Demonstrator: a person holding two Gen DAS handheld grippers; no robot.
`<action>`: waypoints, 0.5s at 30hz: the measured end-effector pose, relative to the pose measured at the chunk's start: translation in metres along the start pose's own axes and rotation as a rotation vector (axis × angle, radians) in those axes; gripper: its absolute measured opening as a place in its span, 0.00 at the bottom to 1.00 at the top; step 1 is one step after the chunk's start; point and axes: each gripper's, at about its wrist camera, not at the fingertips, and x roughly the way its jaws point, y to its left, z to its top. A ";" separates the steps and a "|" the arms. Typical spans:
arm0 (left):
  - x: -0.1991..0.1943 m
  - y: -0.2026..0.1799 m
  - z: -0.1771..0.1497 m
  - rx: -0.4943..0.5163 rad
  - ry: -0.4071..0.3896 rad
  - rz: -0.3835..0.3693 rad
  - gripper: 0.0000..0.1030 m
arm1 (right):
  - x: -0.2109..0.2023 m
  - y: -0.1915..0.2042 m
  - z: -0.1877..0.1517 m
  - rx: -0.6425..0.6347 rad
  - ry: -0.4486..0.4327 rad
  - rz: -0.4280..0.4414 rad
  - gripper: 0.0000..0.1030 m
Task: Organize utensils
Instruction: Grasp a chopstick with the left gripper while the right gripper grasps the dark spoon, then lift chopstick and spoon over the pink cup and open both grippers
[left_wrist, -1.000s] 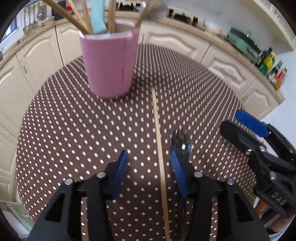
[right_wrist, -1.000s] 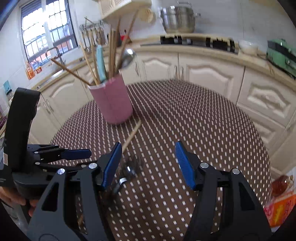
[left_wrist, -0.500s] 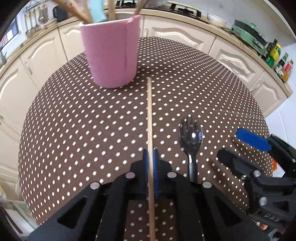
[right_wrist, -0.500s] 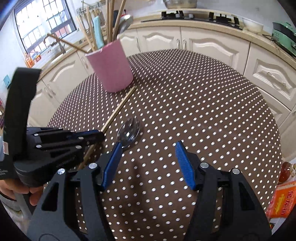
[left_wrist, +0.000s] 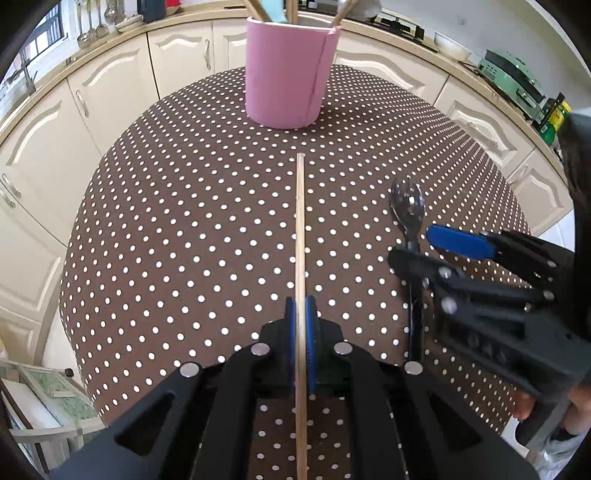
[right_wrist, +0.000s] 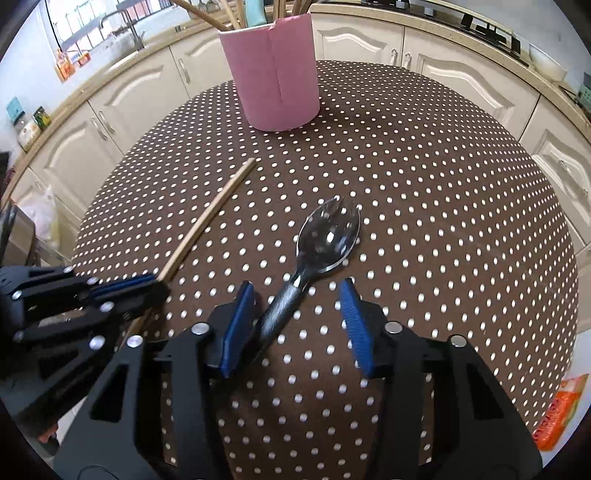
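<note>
Left wrist view is showing the left tool (left_wrist: 301, 321) clenching a wooden chopstick (left_wrist: 300, 236), whose near end is running out of frame. The right tool (right_wrist: 295, 317) is closing around the dark handle of a steel spork (right_wrist: 327, 236) lying on the polka-dot tabletop (right_wrist: 443, 206), pads not yet pressing it. A pink utensil holder (right_wrist: 273, 74) is standing beyond, its contents cut off. No writing is readable.

Left gripper (left_wrist: 301, 325) clamped on thin wooden chopstick (left_wrist: 300, 236).
Chopstick points toward pink cylindrical utensil holder (left_wrist: 290, 74) on brown white-dotted round table (left_wrist: 177, 229); right gripper (left_wrist: 428, 245), closing, straddles the handle of a shiny metal spork (left_wrist: 406, 203).
</note>
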 end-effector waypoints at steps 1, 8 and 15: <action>-0.001 0.003 -0.001 -0.006 0.004 -0.003 0.06 | 0.002 0.000 0.004 -0.005 0.008 -0.012 0.33; 0.015 0.007 0.031 -0.021 0.021 0.014 0.17 | 0.012 -0.011 0.026 -0.023 0.070 0.014 0.14; 0.027 0.009 0.057 -0.007 0.049 0.030 0.22 | 0.015 -0.027 0.035 -0.005 0.084 0.070 0.11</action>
